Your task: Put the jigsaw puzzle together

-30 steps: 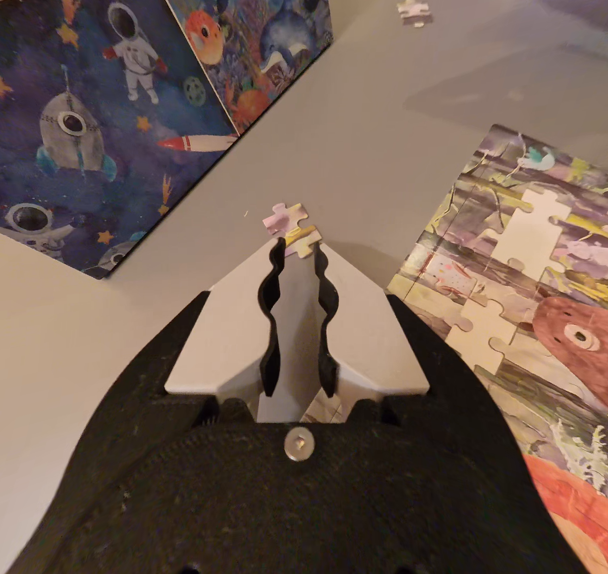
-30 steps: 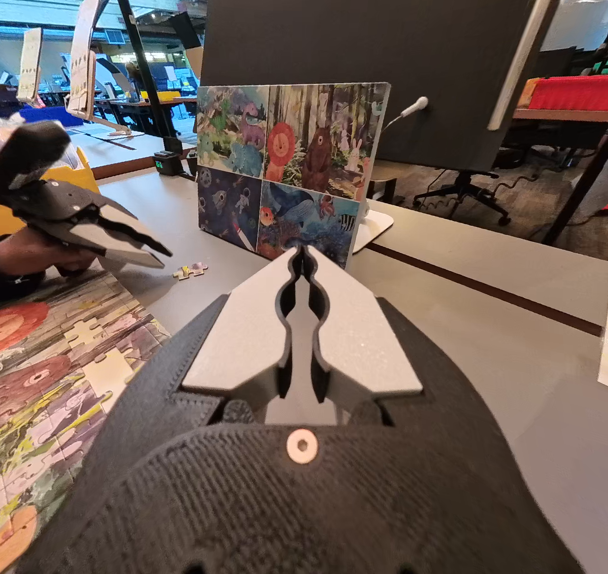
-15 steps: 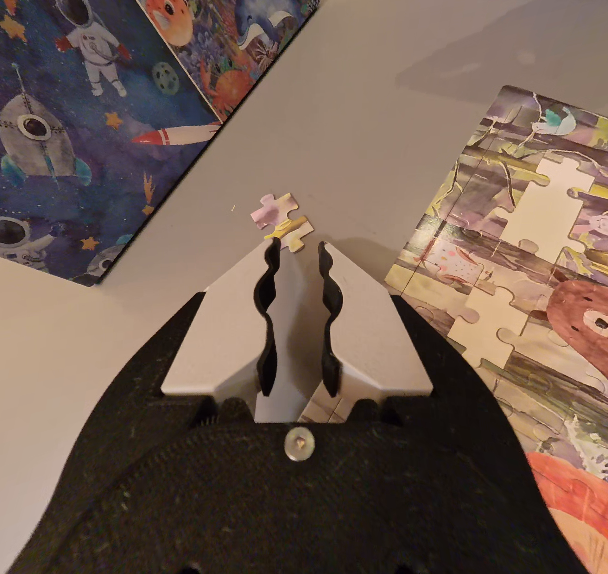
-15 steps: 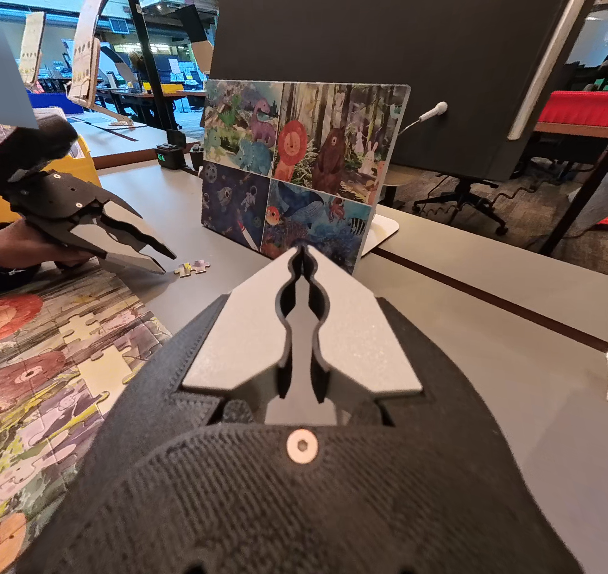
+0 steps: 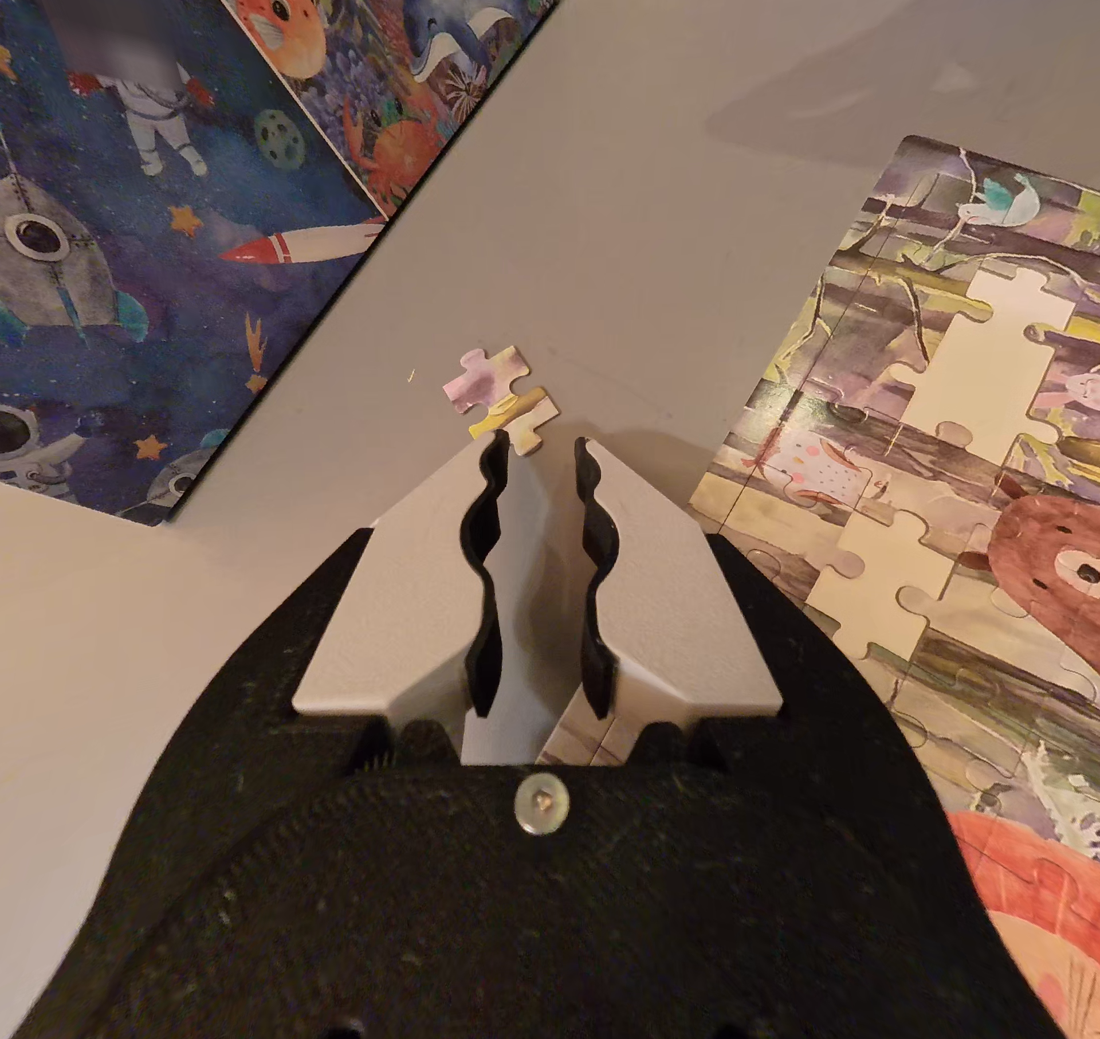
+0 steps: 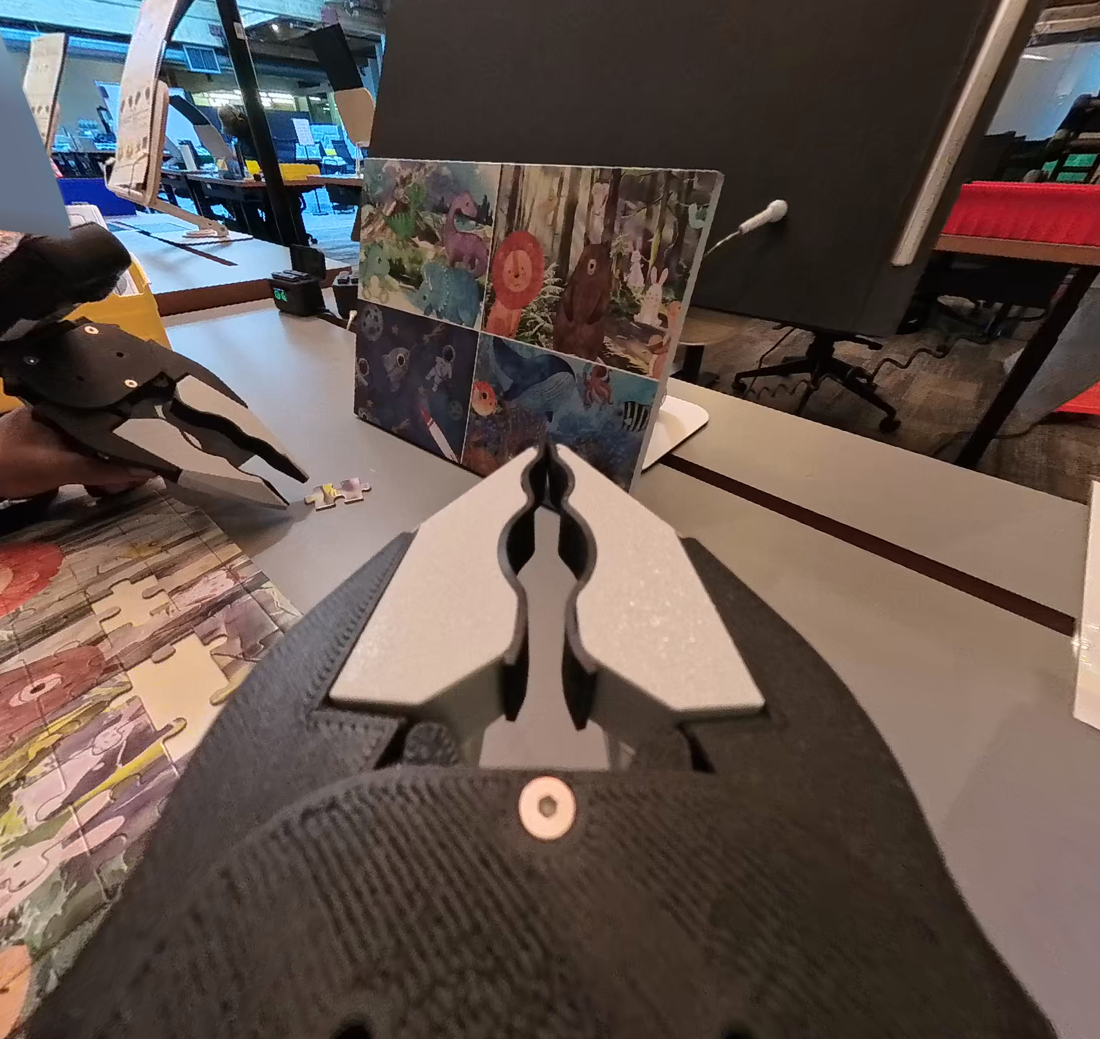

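Grey table [image 5: 625, 224] carried the lot: part-built jigsaw [image 5: 893, 474] flat at right w/ pale gaps, two loose joined pieces [image 5: 500, 400] just beside it, picture board [image 6: 524, 308] standing upright at back, poss. propped on a white stand [image 6: 678, 421].
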